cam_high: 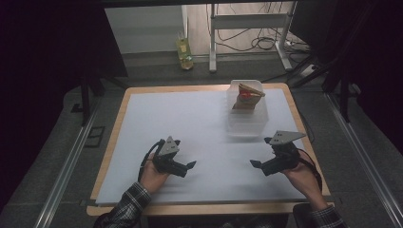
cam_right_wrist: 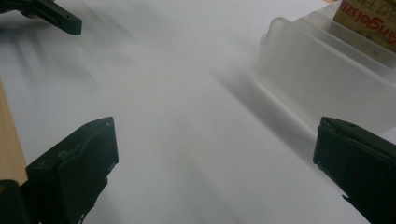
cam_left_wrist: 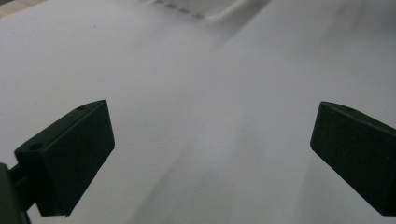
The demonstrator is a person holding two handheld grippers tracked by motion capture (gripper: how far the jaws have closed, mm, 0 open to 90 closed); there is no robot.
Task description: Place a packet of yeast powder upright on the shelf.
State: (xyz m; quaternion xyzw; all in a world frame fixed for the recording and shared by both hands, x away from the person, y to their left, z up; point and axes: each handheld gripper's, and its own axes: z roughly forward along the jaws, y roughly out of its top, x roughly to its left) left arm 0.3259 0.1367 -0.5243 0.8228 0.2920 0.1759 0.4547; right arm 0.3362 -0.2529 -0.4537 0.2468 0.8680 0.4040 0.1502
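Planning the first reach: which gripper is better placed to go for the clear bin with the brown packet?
Probably the right gripper: the clear bin sits just beyond it on the table's right side. The left gripper, also open, is farther away.

Dim high view, dark edges, brighter white table sheet [cam_high: 180, 123], soft shadows, both gripper views blurred and hazy

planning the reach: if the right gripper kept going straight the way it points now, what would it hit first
Likely the white table cover: the right gripper, jaws open, aims down along it. The clear plastic container lies right of that line and the left gripper far left, though depth is unclear.
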